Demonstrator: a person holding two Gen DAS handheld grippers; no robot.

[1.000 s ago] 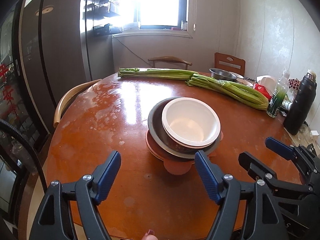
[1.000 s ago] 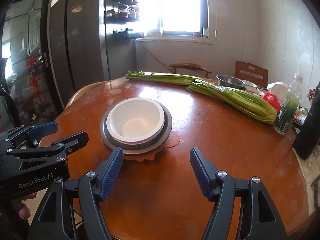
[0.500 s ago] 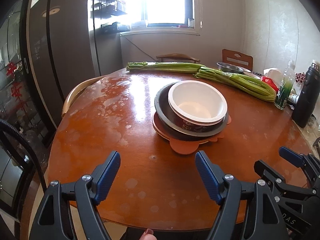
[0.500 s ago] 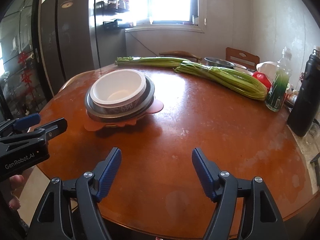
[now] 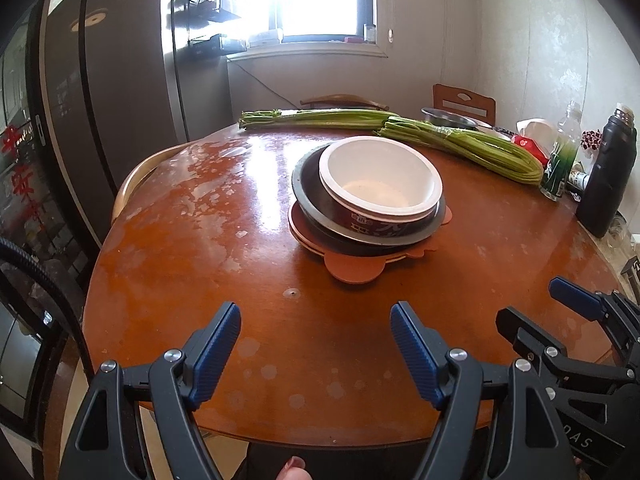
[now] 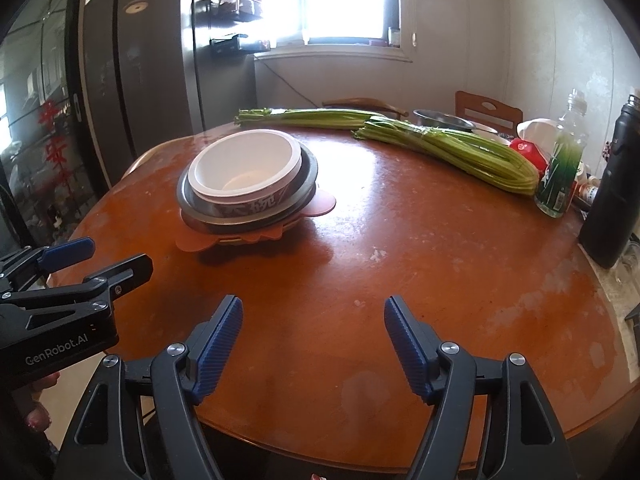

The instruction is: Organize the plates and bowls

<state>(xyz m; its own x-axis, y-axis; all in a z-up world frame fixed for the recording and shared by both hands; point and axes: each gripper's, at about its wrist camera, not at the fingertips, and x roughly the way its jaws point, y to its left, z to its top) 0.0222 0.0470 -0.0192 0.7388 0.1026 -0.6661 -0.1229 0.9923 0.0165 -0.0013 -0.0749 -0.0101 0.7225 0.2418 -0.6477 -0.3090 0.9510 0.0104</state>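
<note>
A white-lined bowl [image 5: 380,178] with a dark printed outside sits in a grey metal dish [image 5: 308,184], stacked on an orange plate [image 5: 352,270] on the round wooden table [image 5: 180,248]. The stack shows in the right wrist view too: bowl [image 6: 244,168], dish [image 6: 306,178], plate [image 6: 320,204]. My left gripper [image 5: 316,332] is open and empty, low near the table's front edge, well short of the stack. My right gripper [image 6: 314,326] is open and empty, to the right of the left one.
Two bundles of green stalks [image 5: 460,142] lie across the far side. A steel bowl [image 5: 448,117], a green bottle [image 5: 560,160], a black flask [image 5: 608,176] and small items crowd the right edge. Chairs [image 5: 136,176] stand around the table. A dark fridge [image 5: 100,80] is at left.
Both grippers have drawn back from the stack and dropped lower toward the table's front edge. The stack has not moved. Both stay open.
</note>
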